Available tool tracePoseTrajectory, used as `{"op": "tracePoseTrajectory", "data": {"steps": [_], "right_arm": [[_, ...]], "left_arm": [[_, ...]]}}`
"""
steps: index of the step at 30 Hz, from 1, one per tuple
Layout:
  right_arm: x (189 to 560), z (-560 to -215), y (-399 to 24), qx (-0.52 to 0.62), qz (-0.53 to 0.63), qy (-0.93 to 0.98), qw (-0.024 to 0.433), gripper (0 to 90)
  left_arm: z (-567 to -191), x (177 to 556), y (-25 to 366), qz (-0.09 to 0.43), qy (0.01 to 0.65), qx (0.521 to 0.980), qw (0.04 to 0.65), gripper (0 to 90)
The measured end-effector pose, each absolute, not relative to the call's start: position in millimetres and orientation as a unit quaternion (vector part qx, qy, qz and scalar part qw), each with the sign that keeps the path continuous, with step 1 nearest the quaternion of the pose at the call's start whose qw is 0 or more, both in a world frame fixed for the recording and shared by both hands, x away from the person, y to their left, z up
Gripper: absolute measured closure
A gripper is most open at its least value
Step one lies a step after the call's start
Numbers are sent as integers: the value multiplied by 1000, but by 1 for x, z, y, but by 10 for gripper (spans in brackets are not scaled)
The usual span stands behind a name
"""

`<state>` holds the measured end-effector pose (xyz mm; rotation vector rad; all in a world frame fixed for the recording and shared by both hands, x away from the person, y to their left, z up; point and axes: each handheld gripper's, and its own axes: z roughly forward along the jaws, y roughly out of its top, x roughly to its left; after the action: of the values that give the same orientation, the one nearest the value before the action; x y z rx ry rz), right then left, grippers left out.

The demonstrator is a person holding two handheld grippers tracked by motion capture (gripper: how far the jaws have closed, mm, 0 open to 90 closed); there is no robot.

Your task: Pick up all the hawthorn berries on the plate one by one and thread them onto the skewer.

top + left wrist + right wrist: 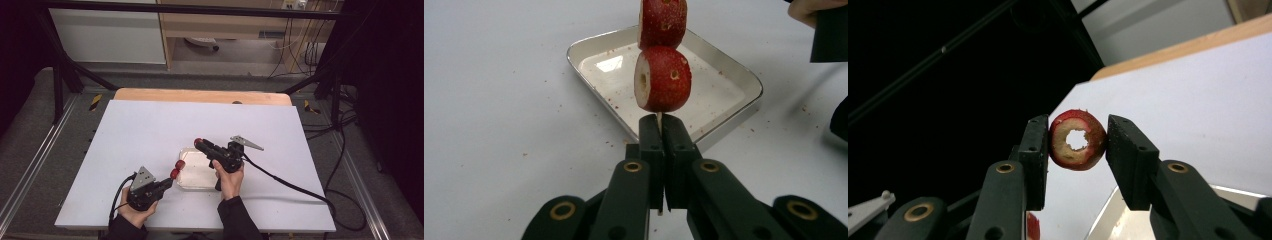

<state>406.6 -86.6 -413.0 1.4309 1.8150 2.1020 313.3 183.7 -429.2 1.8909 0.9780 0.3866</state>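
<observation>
Black and pressed together, my left tongs (659, 131) clamp a thin wooden skewer (658, 118) that rises from between their tips — two red cored fruit pieces (662, 77) are threaded on it, one above the other, each with a pale cut face and a hole through it. From above, these left tongs (170, 180) sit near the front edge of the white worktop (125, 135), my left hand (136, 212) around the handle, the skewered fruit (176, 169) reaching toward the near left corner of a shallow white tray (192, 181). That tray (744, 80) lies flat, speckled with small red crumbs, as is the worktop around it. Beyond it, my right hand (229, 181) holds the right tongs (198, 142) raised over the tray's far side. Their jaws pinch a single red fruit ring (1077, 140) between them, its hollow centre facing the camera — the right tongs (1077, 142) grip it by its skin on both sides. Farther off, bare wood (200, 96) edges the worktop.
</observation>
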Motion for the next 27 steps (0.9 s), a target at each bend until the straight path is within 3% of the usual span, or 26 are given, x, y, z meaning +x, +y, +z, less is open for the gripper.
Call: {"op": "tracePoseTrajectory", "data": {"steps": [27], "right_arm": [[408, -413, -86, 451, 721, 526, -2, 623]], "left_arm": [[-419, 319, 167, 162, 397, 767, 478, 881]]}}
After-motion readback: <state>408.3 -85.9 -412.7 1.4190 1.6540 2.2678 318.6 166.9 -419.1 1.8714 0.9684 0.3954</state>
